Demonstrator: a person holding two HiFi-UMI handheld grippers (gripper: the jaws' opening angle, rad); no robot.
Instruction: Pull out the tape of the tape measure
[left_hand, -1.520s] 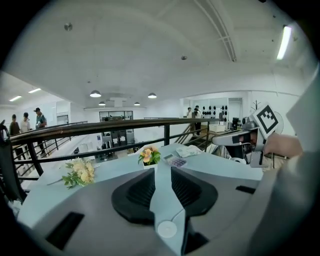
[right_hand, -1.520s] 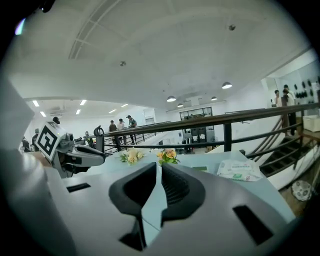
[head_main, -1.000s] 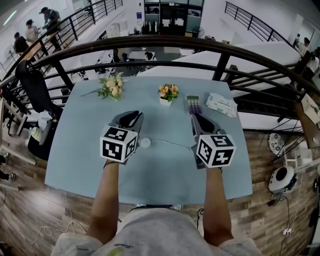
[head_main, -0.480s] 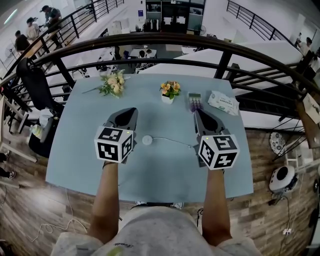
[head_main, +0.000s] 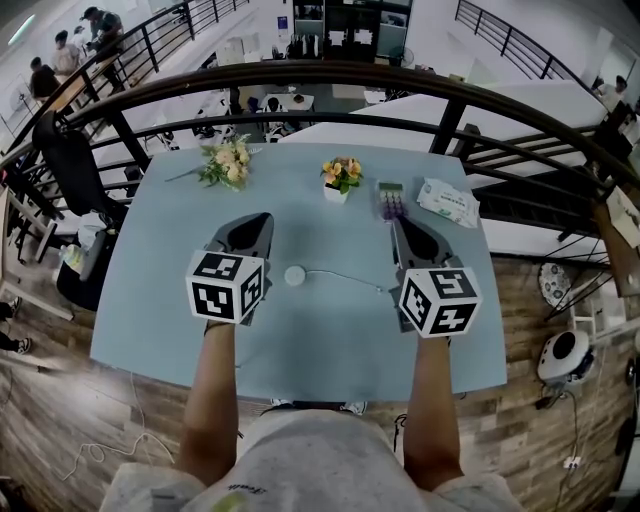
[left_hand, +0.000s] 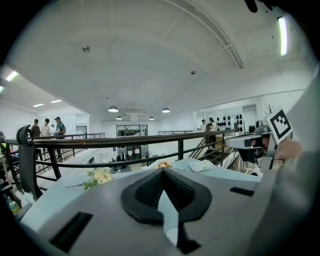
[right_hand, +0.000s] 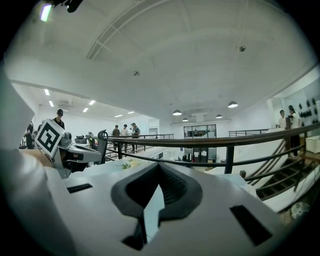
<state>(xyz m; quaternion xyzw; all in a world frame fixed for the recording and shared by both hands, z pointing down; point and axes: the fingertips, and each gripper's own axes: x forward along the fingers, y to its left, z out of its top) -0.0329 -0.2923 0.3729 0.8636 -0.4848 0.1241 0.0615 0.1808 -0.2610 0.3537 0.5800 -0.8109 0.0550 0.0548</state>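
On the pale blue rectangular table (head_main: 150, 300), about midway between its left and right edges and nearer the front edge than the back, lies the small round white tape measure case (head_main: 294, 276). A thin white tape (head_main: 340, 279) already runs out of it across the tabletop toward the right edge, in a slightly wavy line flat on the surface. Its far end reaches the inner flank of the right gripper (head_main: 403, 225); whether it touches there cannot be told. Left gripper (head_main: 258, 222): jaws closed tip to tip, nothing between the pads, held just beside the case on its left and not touching it as far as the head view shows. Right gripper: jaws likewise closed and empty, with neither the tape nor its tip between the pads. Both point toward the back edge, tilted only a little downward. Judgement: the pull-out appears largely done, since a good length of tape is out and lies free, and neither case nor tape is held. What could remain is a further draw, which would need a fresh grip on the tape end and a hold on the case. Untouched along the back edge: a loose pale flower bouquet (head_main: 226, 160), a small white pot of orange flowers (head_main: 341, 178), and a white tissue packet (head_main: 447, 203) toward the back right corner.
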